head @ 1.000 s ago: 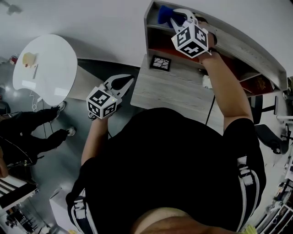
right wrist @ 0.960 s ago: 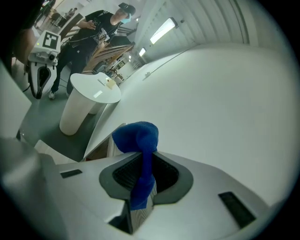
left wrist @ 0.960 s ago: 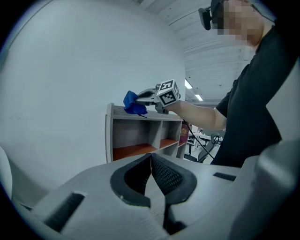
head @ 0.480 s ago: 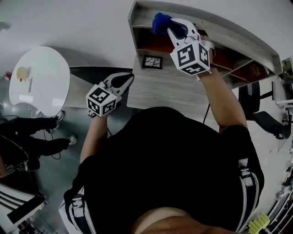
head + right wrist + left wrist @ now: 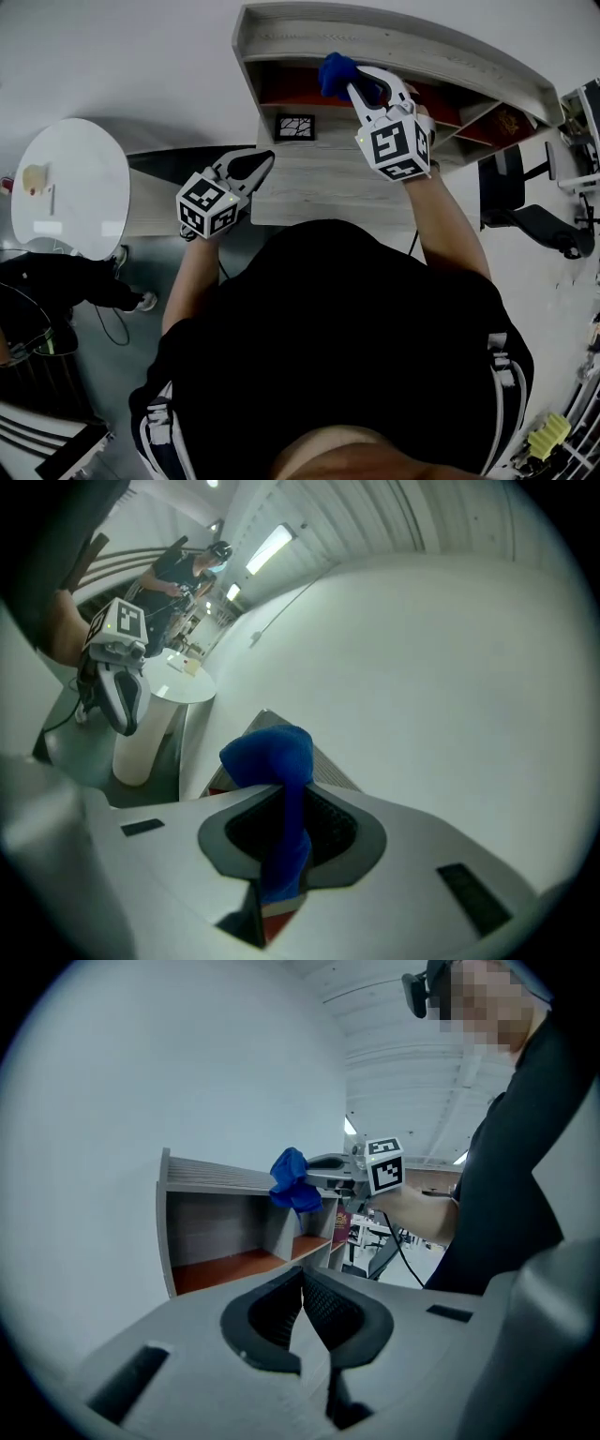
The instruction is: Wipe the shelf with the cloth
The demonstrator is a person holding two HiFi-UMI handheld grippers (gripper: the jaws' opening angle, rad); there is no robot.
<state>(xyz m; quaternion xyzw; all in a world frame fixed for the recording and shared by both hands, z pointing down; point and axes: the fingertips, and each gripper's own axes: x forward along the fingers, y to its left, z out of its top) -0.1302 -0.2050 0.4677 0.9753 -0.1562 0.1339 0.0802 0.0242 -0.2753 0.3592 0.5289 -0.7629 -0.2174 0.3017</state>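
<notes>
Up at the shelf [image 5: 394, 42], head view: the right hand-held gripper [image 5: 366, 84] holds the blue cloth [image 5: 336, 73] by the top front edge, and the left hand-held gripper [image 5: 255, 167] hangs beside the counter [image 5: 328, 183]. Left gripper view: jaws clenched, nothing between them. Right gripper view: jaws pinching the cloth, which bunches above them.

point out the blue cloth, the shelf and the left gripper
blue cloth [image 5: 335, 73], head view, its bunched end
shelf [image 5: 394, 42], head view, its top board
left gripper [image 5: 265, 161], head view, tips of its shut jaws
</notes>
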